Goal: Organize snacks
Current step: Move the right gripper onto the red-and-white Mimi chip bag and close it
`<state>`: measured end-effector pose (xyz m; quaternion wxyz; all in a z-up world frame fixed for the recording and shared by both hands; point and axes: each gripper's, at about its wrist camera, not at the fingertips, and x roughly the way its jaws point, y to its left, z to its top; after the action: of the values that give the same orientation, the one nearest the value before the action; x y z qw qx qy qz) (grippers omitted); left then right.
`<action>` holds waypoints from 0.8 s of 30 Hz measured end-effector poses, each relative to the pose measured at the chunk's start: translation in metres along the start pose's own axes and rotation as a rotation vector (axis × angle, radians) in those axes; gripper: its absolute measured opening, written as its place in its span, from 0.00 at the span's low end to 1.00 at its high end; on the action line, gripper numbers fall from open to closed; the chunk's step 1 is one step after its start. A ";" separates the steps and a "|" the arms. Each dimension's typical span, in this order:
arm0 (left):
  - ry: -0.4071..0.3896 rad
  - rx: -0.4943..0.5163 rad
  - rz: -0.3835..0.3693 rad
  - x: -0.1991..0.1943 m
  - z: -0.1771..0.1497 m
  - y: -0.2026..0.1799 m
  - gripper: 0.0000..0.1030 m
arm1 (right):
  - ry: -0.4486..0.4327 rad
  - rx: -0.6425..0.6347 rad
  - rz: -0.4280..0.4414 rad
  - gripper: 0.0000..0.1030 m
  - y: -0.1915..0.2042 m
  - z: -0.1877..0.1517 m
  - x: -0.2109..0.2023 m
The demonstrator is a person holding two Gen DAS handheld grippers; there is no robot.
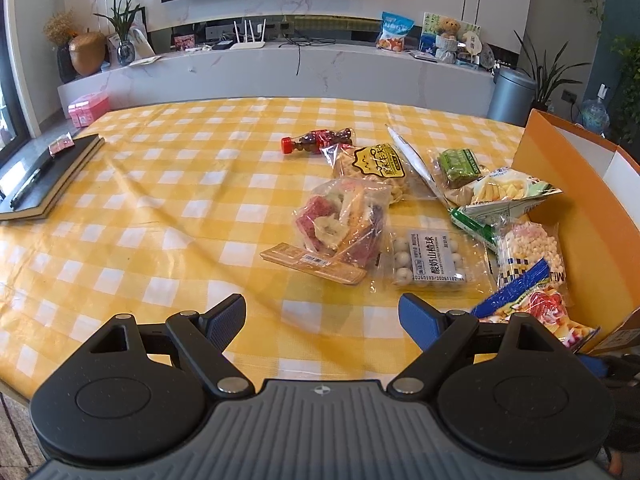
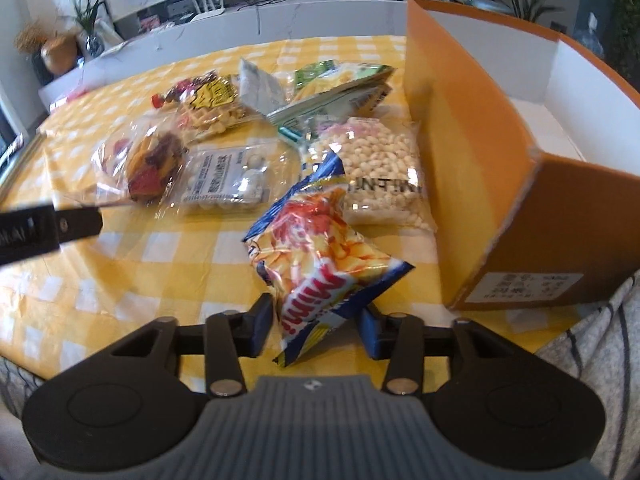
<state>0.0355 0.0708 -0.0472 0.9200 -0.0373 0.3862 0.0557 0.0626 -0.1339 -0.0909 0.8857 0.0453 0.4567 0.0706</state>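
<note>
Several snack packs lie on the yellow checked tablecloth (image 1: pixel 160 208). My right gripper (image 2: pixel 316 326) has its jaws around the near end of a blue and yellow Mimi chip bag (image 2: pixel 320 248), whose far end points at the table. An open orange cardboard box (image 2: pixel 480 168) stands right of it, also in the left wrist view (image 1: pixel 580 208). My left gripper (image 1: pixel 322 320) is open and empty above the cloth, short of a dried fruit bag (image 1: pixel 344 220), a flat wafer pack (image 1: pixel 312 262) and a tray of white balls (image 1: pixel 430 256).
A small cola bottle (image 1: pixel 316 141), a waffle bag (image 1: pixel 376 168), a green pack (image 1: pixel 460 166), a fries bag (image 1: pixel 504 196) and a bag of white puffs (image 2: pixel 380 168) lie further back. A black notebook with a pen (image 1: pixel 44 180) lies at the left edge.
</note>
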 end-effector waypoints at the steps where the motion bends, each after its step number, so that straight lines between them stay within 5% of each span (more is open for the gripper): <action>1: -0.002 -0.002 -0.001 -0.001 0.000 0.001 0.98 | -0.010 0.013 0.014 0.55 -0.003 0.001 -0.001; 10: 0.008 -0.011 -0.017 0.001 -0.002 0.005 0.98 | -0.069 0.013 0.055 0.61 0.002 0.009 0.003; 17: -0.003 0.002 0.006 -0.001 -0.002 0.002 0.98 | -0.058 -0.155 0.003 0.94 0.031 0.011 0.014; 24: 0.023 -0.060 -0.013 0.000 0.001 0.008 0.97 | -0.053 0.024 -0.054 0.97 0.032 0.024 0.039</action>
<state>0.0354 0.0793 -0.0464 0.9143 -0.0681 0.3945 0.0608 0.1021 -0.0965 -0.1038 0.8984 0.0452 0.4351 0.0400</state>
